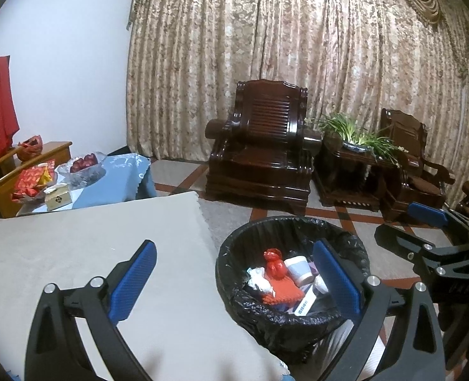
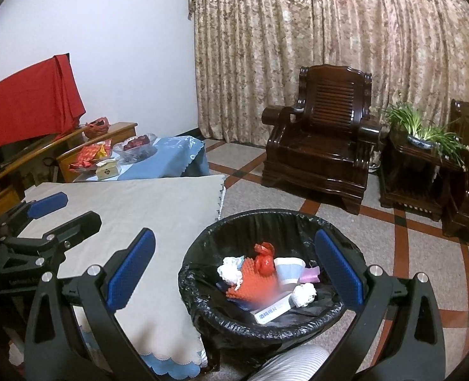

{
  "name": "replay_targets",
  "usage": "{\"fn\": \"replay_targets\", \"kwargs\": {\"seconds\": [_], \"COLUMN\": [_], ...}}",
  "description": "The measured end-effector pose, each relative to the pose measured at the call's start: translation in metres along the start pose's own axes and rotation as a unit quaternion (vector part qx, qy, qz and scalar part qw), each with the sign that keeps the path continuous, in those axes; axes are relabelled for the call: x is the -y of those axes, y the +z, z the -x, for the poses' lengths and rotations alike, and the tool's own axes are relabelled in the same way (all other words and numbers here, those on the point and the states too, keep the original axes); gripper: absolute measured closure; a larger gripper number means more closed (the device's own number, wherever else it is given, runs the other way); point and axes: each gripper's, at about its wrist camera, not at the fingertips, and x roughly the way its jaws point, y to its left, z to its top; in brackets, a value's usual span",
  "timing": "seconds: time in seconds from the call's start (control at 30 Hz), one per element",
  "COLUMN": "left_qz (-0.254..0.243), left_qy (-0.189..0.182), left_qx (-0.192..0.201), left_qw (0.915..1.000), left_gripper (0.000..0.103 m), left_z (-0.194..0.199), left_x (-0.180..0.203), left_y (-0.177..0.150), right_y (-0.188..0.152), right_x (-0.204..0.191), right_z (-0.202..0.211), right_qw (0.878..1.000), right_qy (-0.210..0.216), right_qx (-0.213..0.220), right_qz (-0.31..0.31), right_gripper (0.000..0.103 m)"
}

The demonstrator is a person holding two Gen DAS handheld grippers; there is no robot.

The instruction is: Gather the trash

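The left gripper [image 1: 234,285] is spread wide and holds nothing; its left finger hangs over the beige tablecloth [image 1: 91,247] and its right finger over the trash bin [image 1: 298,317], so the cloth's edge runs between them. The right gripper [image 2: 234,273] is equally wide and empty, with the bin [image 2: 202,289] sitting ahead and mostly between its blue pads.

Only the right wrist view shows the bin's full round mouth, the scalloped blue hem [image 2: 168,363] under the beige cloth's near corner, and a ribbed pale tube [image 2: 288,365] below the bin (what it is, I cannot tell). It also shows the left gripper to its left, above the cloth. The left wrist view shows the right gripper [image 1: 425,231] off to its right, past the bin, fingers apart.

The collected trash lies in the black-lined bin: a knotted red bag [image 2: 264,258], an orange bumpy sheet [image 2: 253,285], crumpled white tissue [image 2: 231,268], a second white wad [image 2: 303,293], a paper cup [image 2: 289,270] on its side and a white box [image 2: 271,312] with blue print.

The beige cloth ahead of both grippers is bare. Beyond the bin, tiled floor [image 2: 345,231] lies open up to the dark wooden armchair [image 2: 323,146]; a plant [image 2: 421,130] stands on a side table to its right.
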Motion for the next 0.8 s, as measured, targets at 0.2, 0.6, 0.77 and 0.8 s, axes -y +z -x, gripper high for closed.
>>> {"fn": "replay_targets", "kwargs": {"seconds": [0.2, 0.6, 0.77, 0.8], "left_qz": [-0.004, -0.006, -0.005, -0.005], "left_qy": [-0.001, 0.002, 0.001, 0.001], "left_qx": [0.0, -0.002, -0.001, -0.001], "left_qw": [1.0, 1.0, 1.0, 1.0], "left_gripper": [0.006, 0.006, 0.006, 0.006], "left_z": [0.0006, 0.0015, 0.0014, 0.0014], "left_x": [-0.0001, 0.0001, 0.0001, -0.0001], "left_y": [0.0003, -0.0003, 0.0, 0.0], "right_y": [0.0, 0.0004, 0.0002, 0.0002], "right_x": [-0.0024, -0.0024, -0.0024, -0.0025], "right_z": [-0.0007, -0.0016, -0.0016, -0.0016], "right_qw": [1.0, 1.0, 1.0, 1.0], "right_qy": [0.001, 0.001, 0.001, 0.001], "right_qx": [0.002, 0.002, 0.002, 0.002], "right_qz": [0.002, 0.002, 0.002, 0.002], "right_gripper": [0.005, 0.005, 0.005, 0.005]}}
